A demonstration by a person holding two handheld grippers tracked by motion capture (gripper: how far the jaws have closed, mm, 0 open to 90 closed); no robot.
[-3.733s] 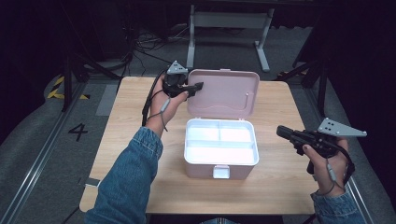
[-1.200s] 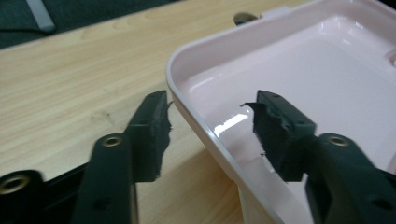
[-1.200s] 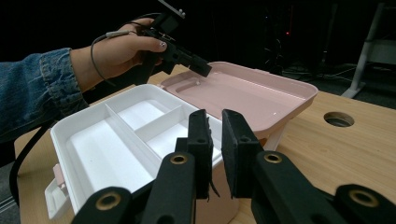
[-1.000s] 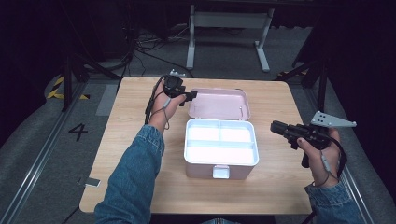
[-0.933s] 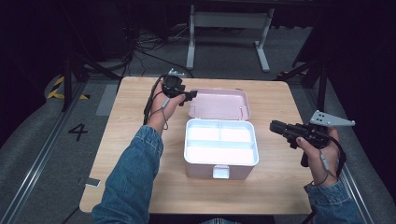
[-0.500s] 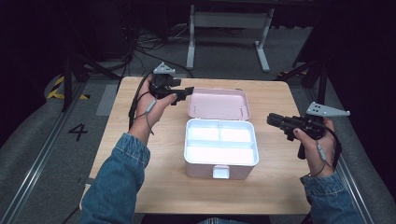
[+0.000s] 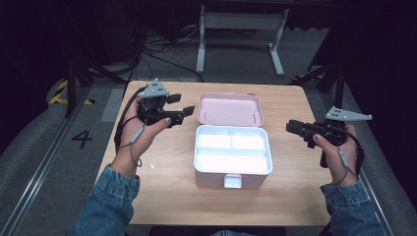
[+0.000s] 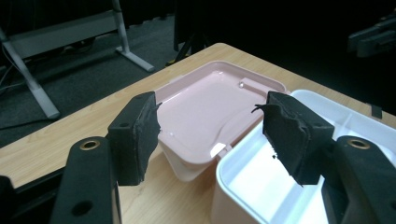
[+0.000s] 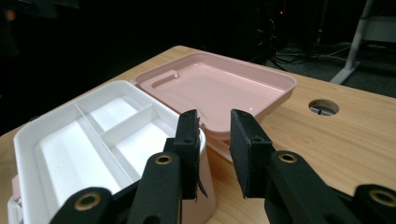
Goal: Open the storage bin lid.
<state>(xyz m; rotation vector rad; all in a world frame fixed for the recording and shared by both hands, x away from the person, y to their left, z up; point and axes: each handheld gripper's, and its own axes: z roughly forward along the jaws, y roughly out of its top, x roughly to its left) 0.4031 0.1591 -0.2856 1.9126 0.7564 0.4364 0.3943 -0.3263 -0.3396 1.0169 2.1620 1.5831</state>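
A pink box stands mid-table with its white divided tray (image 7: 232, 155) exposed. Its pink lid (image 7: 230, 109) lies open and flat behind it. My left gripper (image 7: 186, 104) hovers just left of the lid, its jaws wide open and empty. The left gripper view looks between them (image 8: 210, 135) at the lid (image 8: 210, 102) and a tray corner (image 8: 261, 186). My right gripper (image 7: 291, 127) is held right of the box and points at it. Its jaws (image 9: 215, 144) have just been opening and stand a little apart with nothing between them, the tray (image 9: 84, 140) and lid (image 9: 219, 88) beyond.
A white latch (image 7: 232, 181) sits on the box's front wall. There is a round cable hole (image 9: 323, 107) in the tabletop near the lid. A white desk frame (image 7: 241, 29) stands on the floor behind the table, with dark surroundings.
The lid, raised under my left gripper at first, now lies flat. My left hand has drawn back to the left and risen. The right gripper's jaws have widened, and the hand has hardly moved.
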